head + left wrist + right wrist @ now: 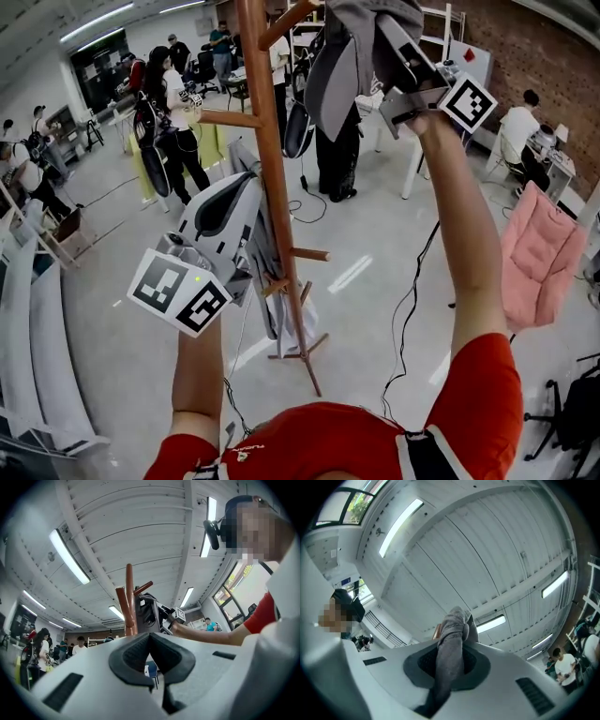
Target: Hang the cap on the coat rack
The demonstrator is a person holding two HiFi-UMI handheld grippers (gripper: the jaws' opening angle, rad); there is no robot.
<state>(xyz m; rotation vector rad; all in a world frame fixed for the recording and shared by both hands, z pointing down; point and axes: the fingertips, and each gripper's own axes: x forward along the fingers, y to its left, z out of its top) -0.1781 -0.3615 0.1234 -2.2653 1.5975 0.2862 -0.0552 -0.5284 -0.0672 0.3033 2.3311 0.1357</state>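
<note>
A grey cap [339,58] hangs from my right gripper [382,30], which is raised high beside the top of the wooden coat rack [272,155]. In the right gripper view its jaws are shut on a fold of the cap [457,620], and a peg tip shows just behind the cloth. My left gripper [247,189] is lower, close to the left of the pole, pointing up. Its pads meet at the tips [149,637] with nothing between them. The left gripper view shows the rack's top [127,605] with the cap [147,613] next to it.
Side pegs [230,118] stick out from the pole, and pale cloth [281,314] hangs low on it. A person in black [336,155] stands behind the rack. A pink padded chair [539,253] is at the right. Cables [408,309] lie on the floor. Several people are at desks around.
</note>
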